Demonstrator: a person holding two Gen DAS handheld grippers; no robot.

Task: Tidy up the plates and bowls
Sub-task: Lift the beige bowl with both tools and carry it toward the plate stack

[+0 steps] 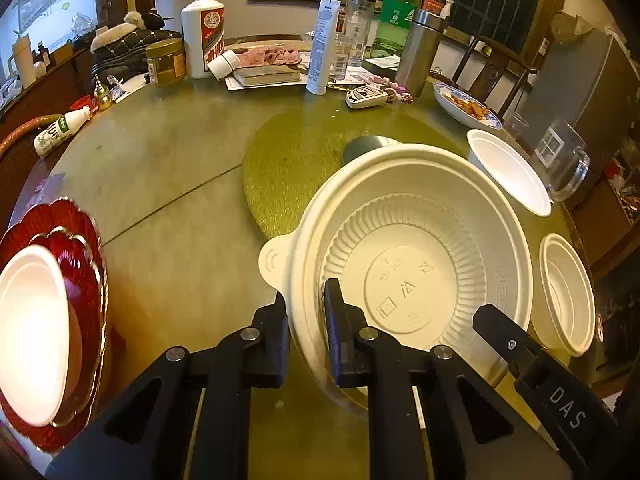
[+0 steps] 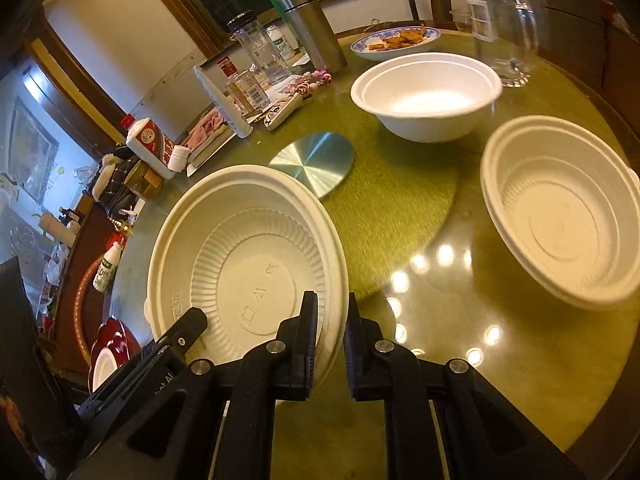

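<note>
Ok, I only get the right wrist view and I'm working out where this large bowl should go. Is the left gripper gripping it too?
Observer: Yes. The left gripper has its jaws shut on the rim of the large bowl, right beside the tab handle.
Operator: And the red thing at my lower left edge?
Observer: Those are two nested red plates with gold, scalloped edges, and a white dish rests on top of them.
</note>
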